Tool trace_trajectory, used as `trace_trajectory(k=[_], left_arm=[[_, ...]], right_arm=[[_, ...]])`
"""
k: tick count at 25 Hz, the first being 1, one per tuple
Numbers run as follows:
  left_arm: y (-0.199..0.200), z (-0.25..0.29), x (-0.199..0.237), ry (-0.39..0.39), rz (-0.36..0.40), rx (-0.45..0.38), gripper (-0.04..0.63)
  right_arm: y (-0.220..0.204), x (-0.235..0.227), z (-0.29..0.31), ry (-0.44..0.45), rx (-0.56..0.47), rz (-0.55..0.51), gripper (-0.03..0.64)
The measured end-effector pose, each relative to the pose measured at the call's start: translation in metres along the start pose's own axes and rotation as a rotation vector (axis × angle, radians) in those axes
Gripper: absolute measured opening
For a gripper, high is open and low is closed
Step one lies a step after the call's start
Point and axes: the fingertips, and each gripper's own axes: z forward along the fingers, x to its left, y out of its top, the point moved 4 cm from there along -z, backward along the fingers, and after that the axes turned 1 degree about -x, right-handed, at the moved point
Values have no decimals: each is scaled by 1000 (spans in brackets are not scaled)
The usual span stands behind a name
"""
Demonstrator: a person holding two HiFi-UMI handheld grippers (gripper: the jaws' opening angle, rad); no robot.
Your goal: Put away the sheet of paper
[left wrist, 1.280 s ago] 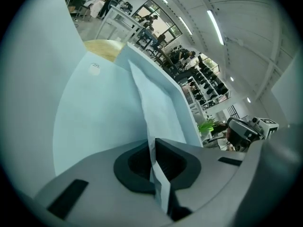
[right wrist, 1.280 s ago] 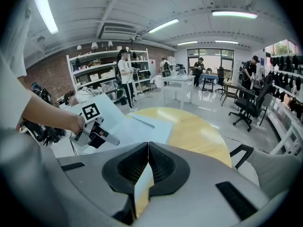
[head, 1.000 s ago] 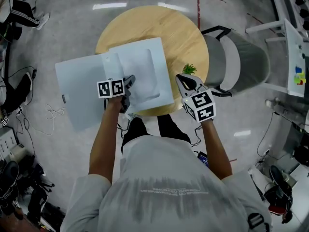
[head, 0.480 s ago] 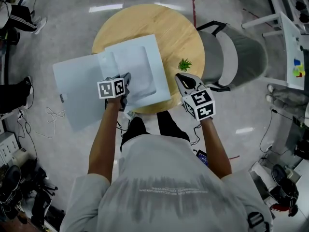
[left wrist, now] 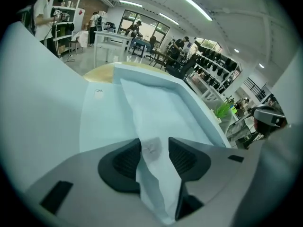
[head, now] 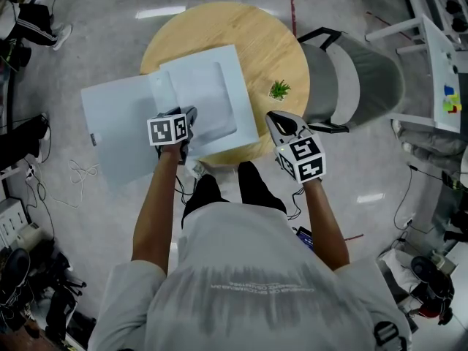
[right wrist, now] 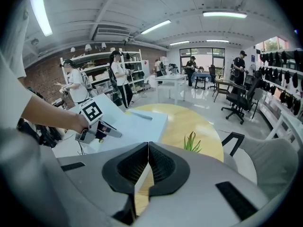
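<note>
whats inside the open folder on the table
A sheet of paper lies in the folder, its near end between the jaws of the left gripper, which have just been opening. Anything under the sheet is covered.

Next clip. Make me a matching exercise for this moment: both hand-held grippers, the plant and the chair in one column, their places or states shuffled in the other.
Things
1. left hand-held gripper
2. right hand-held gripper
3. small plant
4. grey chair

Places or states
A. beside the round table
B. jaws apart, sheet of paper between them
C. jaws together, nothing between them
D. on the table, right of the white folder

Pairs: 1-B, 2-C, 3-D, 4-A.
The left hand-held gripper's jaws have just been opening.
</note>
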Motion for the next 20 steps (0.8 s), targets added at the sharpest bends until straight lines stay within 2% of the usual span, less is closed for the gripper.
trace_trajectory(k=[4,12,15,18,20], left_arm=[[0,-10,9,28,0,-39,230],[9,-34,13,44,45,-107,219],[11,-49,6,41,82,-109,184],[26,-67,-1,9,115,-154,50],[36,-85,-4,5,150,-190,24]], right_arm=[[-4,2,-9,-15,-8,11,29],[-2,1,-25,-72,-61,23,28],[8,-3,-32,-98,-83,11,28],[36,-11,-35,-109,-145,-15,28],[58,-10,-34,-99,-185,-62,28]])
